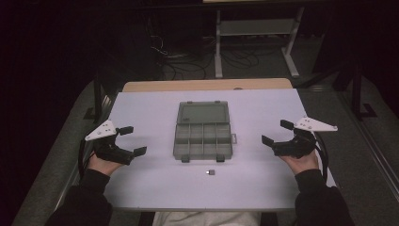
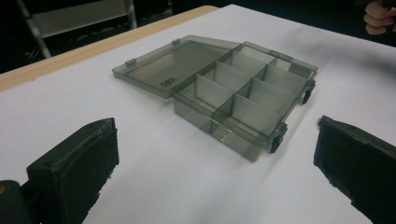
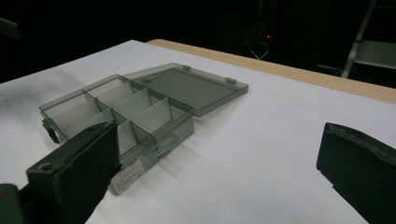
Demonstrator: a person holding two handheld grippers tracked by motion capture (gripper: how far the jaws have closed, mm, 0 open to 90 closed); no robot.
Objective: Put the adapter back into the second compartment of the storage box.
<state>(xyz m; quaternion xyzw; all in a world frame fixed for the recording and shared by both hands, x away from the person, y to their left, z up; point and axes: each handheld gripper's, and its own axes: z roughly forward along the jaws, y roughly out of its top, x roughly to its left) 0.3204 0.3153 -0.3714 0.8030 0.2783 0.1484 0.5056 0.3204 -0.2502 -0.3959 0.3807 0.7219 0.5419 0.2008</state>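
A smoky grey plastic organizer box (image 1: 203,140) lies in the middle of the white table (image 1: 150,183), its lid (image 1: 203,113) folded flat open toward the far side. Its several compartments look empty (image 2: 243,98) (image 3: 116,109). A small dark piece (image 1: 211,173) lies on the table just in front of the box. My left gripper (image 1: 132,141) rests to the left of the box, open, nothing between its jaws (image 2: 215,163). My right gripper (image 1: 277,132) rests to the right of the box, open and empty too (image 3: 219,172).
A wooden strip (image 1: 207,85) edges the table's far side. Beyond it stand a white shelf frame (image 1: 256,28) and loose cables (image 1: 188,61) on the dark floor. A small white label (image 3: 126,178) sticks out at the box's side. The person's other hand (image 2: 379,16) appears far right.
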